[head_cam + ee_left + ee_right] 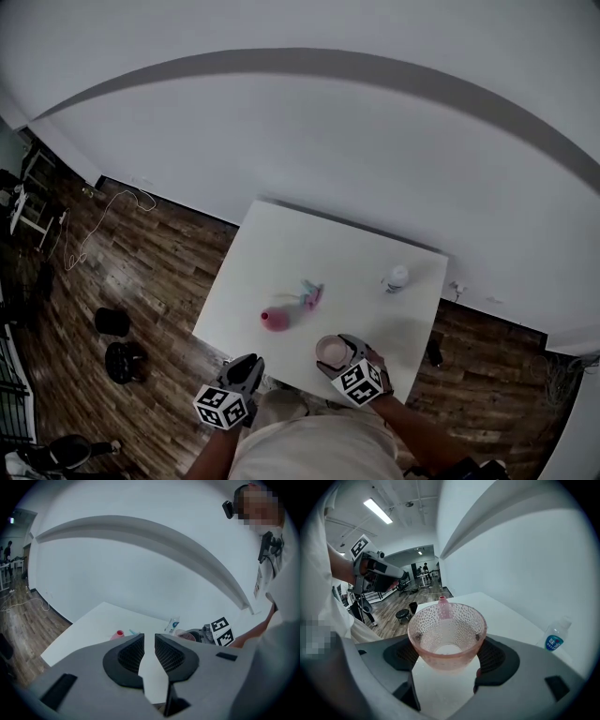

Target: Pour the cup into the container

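— What's the left claw (149, 645) doing?

— Not much. It hangs off the worktop's (309, 244) near edge, jaws a narrow gap apart with nothing between them.

— And the container?

— The small pink container (277, 320) sits close to the near edge, a little left of the middle. It has a narrow neck and a redder top, and it looks upright.

— The cup?

— It's to the right of that, over the near edge. The right claw (342, 350) is clamped on the sides of the cup (446, 634), mouth up. The cup is pink, see-through and dimpled, and flares to its rim. I can't tell what's in it.

— So which way does it go?

— Left and slightly toward the far edge. Sighting along the right claw, the container's neck shows just past the cup's far rim, so they're nearly in line, and this claw is the nearer one. With so narrow a neck, I'd expect the tipping to need care.

— Anything further right?

— A water bottle (397, 277) near the far right corner, well apart.
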The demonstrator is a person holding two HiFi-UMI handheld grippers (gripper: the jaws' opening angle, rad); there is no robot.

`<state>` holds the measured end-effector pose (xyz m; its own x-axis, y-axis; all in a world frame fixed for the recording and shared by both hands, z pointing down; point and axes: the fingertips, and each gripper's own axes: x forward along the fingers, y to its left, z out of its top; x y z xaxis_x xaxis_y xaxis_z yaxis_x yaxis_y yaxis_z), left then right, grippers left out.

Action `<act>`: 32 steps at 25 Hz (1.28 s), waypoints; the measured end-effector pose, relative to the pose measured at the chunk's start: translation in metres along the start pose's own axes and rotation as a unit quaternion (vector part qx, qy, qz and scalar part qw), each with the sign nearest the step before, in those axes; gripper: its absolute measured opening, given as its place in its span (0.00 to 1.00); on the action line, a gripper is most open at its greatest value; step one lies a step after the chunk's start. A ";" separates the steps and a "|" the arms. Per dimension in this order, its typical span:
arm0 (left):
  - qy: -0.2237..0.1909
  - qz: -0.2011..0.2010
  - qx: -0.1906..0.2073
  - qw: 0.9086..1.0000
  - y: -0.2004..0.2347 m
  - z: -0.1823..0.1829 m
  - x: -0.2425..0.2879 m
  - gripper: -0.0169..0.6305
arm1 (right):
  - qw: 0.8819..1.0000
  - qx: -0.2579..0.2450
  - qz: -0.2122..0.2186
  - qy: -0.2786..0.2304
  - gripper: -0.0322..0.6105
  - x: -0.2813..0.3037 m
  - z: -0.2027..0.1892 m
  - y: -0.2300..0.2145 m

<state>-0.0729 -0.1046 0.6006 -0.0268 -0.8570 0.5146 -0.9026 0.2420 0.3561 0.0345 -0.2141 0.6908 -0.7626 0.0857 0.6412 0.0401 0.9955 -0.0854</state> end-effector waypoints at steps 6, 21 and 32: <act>0.001 -0.015 0.001 1.000 0.013 0.002 -0.001 0.12 | 1.000 0.008 -0.017 0.006 0.63 -0.007 0.010 0.003; -0.002 -0.069 0.056 0.996 0.071 0.035 -0.022 0.12 | 0.997 0.029 -0.062 0.022 0.63 0.012 0.067 0.038; 0.000 -0.110 0.069 0.991 0.112 0.048 -0.037 0.12 | 0.992 0.067 -0.103 0.037 0.63 0.036 0.087 0.054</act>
<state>-0.1938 -0.0678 0.5840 0.1779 -0.8818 0.4368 -0.9368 -0.0159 0.3494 -0.0470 -0.1602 0.6426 -0.6968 -0.1110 0.7087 -0.2009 0.9786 -0.0442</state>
